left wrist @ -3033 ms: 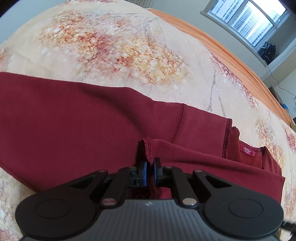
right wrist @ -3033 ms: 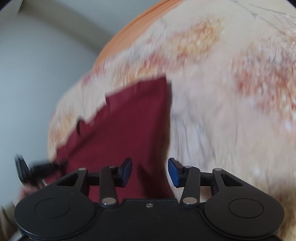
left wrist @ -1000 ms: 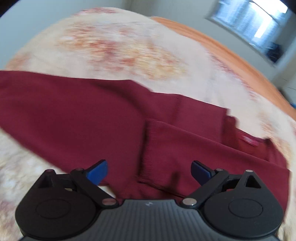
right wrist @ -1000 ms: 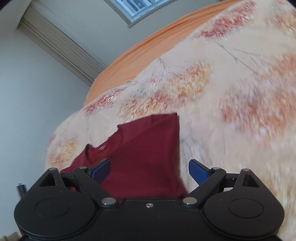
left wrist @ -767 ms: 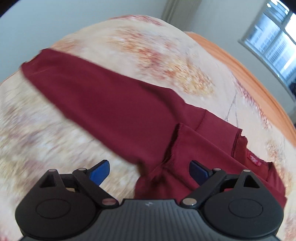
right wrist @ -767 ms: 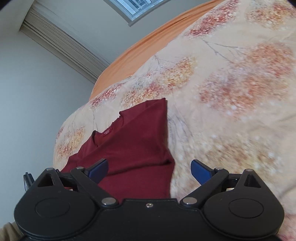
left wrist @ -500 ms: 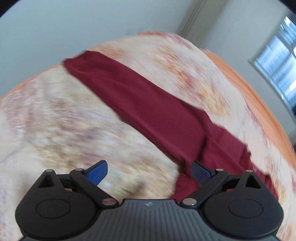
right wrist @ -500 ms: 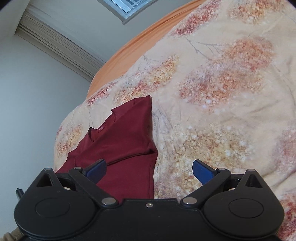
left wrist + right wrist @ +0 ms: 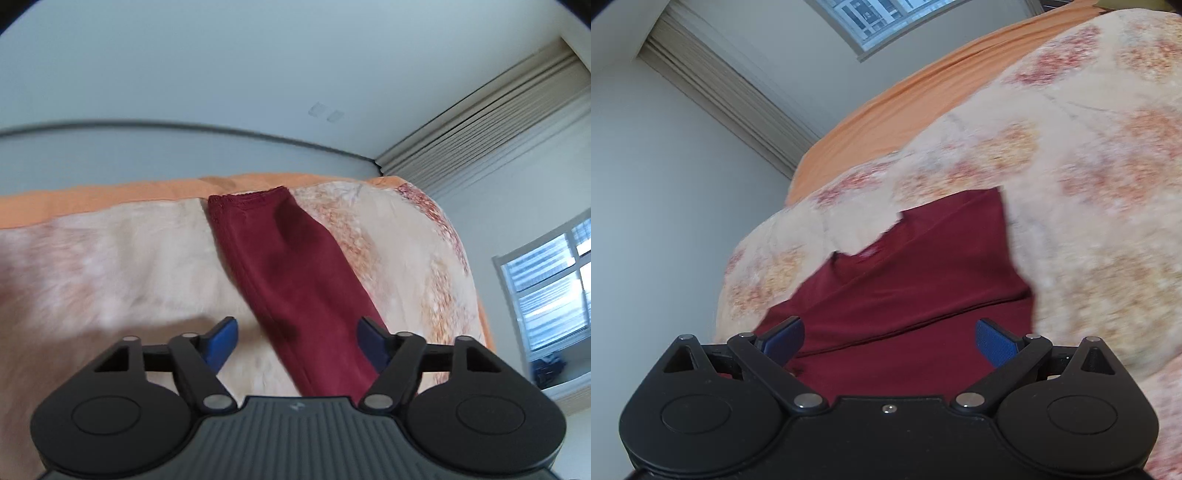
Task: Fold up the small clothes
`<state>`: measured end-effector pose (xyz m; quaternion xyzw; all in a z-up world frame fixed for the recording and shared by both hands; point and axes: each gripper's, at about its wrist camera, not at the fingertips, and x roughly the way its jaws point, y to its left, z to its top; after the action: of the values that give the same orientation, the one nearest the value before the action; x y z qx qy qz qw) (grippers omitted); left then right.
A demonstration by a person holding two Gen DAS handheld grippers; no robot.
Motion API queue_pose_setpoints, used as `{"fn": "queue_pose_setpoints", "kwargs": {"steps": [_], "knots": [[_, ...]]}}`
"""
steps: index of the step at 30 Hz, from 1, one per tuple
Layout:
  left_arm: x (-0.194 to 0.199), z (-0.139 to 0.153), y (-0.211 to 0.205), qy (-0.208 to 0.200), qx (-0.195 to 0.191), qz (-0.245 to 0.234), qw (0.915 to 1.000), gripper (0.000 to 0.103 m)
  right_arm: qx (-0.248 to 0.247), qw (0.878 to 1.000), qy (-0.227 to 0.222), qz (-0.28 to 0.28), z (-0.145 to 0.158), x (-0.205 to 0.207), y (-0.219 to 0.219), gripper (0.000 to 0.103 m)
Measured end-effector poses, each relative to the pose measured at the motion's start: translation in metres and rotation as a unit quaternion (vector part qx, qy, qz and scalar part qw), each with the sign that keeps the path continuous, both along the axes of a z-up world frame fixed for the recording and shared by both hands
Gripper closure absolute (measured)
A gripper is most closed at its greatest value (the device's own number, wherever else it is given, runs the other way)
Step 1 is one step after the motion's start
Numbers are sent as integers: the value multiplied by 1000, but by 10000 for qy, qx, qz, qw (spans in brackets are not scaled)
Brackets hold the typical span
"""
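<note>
Bedroom walls, pale and bare, rise behind a floral bedspread (image 9: 110,258) that carries everything I am working on. Nearest me in the left view, my left gripper (image 9: 297,341) has its blue pads spread wide and grasps nothing; it hangs above the shirt (image 9: 295,280), whose long maroon body runs away from me between the fingers toward the far edge of the bed. I judge the fingers are released so the cloth can lie flat while I pick the next grasp. The hem (image 9: 247,197) sits right at that far edge, touching the strip of orange sheet (image 9: 92,201) beyond the bedspread.

On the other side, my right gripper (image 9: 888,338) is equally spread and empty, poised over the shirt's upper part. A sleeve panel is laid across the chest here, its fold line running slantwise between the pads, so the sides look already folded in and the lengthwise fold is what remains, as I read it. Farther on lies the collar (image 9: 866,253) with its small label, then bare bedspread toward the far corner.

Nothing rests on the shirt or blocks my reach. Beyond the bed I see pleated curtains (image 9: 480,125), a window (image 9: 554,288), and a dark object (image 9: 548,369) on the sill, too small to identify. Both views are a little blurred.
</note>
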<state>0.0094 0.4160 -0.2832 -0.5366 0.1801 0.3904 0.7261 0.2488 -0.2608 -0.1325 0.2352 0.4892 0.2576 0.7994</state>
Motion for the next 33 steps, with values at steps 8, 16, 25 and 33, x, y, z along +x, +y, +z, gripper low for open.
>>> {"fn": "queue_pose_setpoints", "kwargs": {"steps": [8,16,25,33], "knots": [[5,-53,31,-397,-396,267,9981,33,101,9978,-144,640,20,-2,120,5],[11,-58,44,-698,-416,483,9955,66,288,9955,-113,897,16,4,169,5],[22,-15,28,-444,731,-40,9963,96,331,9953,-31,908,11,8,155,5],[107,48,-34,124,2256,-2044,9525,96,482,9967,295,588,-12,21,135,5]]}}
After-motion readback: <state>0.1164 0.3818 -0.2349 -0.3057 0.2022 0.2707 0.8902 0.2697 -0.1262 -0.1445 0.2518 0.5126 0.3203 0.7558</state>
